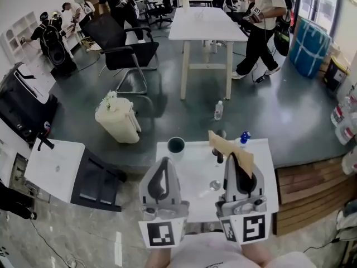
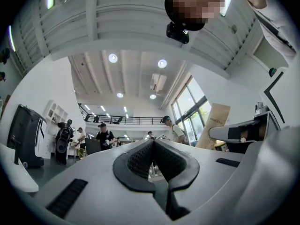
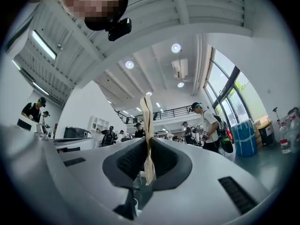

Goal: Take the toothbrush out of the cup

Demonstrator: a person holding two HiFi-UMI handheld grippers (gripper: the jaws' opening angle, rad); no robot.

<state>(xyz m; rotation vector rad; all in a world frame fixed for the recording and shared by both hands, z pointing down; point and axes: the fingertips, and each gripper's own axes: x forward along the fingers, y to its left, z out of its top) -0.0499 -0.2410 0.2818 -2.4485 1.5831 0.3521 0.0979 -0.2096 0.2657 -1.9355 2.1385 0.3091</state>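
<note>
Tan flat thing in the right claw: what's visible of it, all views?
The tan packet is flat, oblong and thin, like brown paper or card, with dark print on one face, too small to read. Edge-on it looks like two thin layers. The right claw is shut on its lower part; the rest sticks out past the tips, tilted, above the white table. Nothing else touches it.

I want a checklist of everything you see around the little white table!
Surface: small white table, mostly bare.
Job's things: dark cup at the far edge, nothing seen sticking out; flat tan packet, held up.
Clutter: blue-capped bottle; small round thing.
Grippers: left tongs shut, empty; right tongs shut on the packet.
Cables: nothing seen on the table.
Surroundings: white bin, office chair, long white table, people.
</note>
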